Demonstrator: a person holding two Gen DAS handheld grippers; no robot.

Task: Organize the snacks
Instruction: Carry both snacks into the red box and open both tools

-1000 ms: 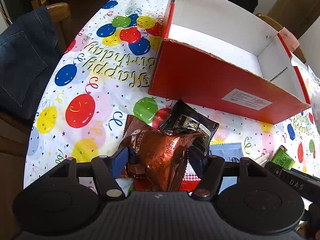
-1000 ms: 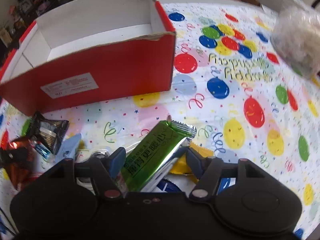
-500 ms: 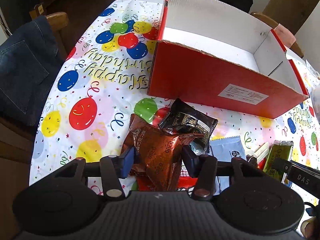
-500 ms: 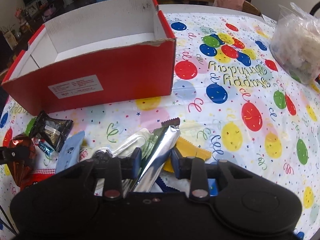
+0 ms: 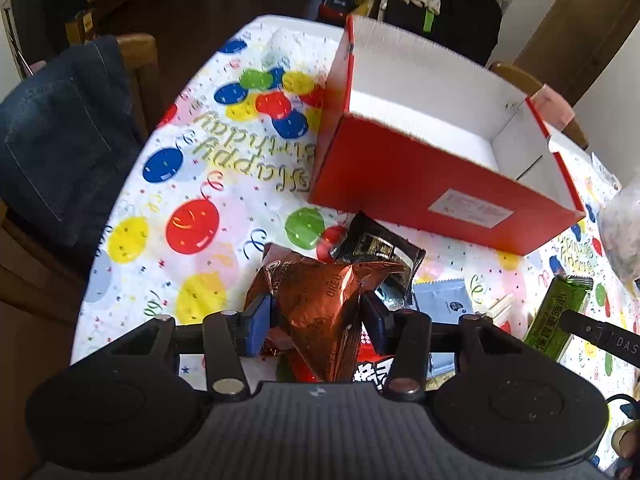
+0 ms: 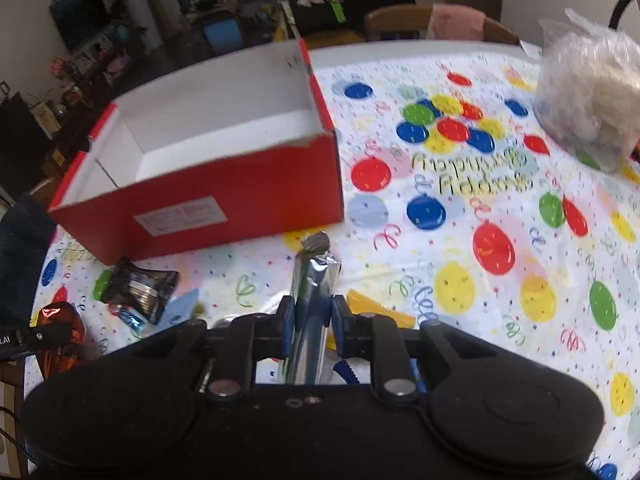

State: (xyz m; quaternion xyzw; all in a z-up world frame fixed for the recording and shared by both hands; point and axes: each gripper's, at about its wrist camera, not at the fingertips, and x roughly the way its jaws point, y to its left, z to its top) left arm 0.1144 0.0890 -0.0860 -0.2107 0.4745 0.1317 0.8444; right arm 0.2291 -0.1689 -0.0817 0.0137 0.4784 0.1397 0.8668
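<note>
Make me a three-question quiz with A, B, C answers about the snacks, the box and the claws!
1. Where is the black packet?
A. in the box
B. on the table by the box
C. on a chair

2. What colour is the outside of the box?
A. red
B. green
C. blue

3. What is the right claw doing?
A. standing open over nothing
B. squeezing a silver packet
C. holding a cup

Answers:
1 B, it lies on the balloon cloth in front of the box.
2 A, its walls are red outside, white inside.
3 B, the pads press the packet's sides.
</note>
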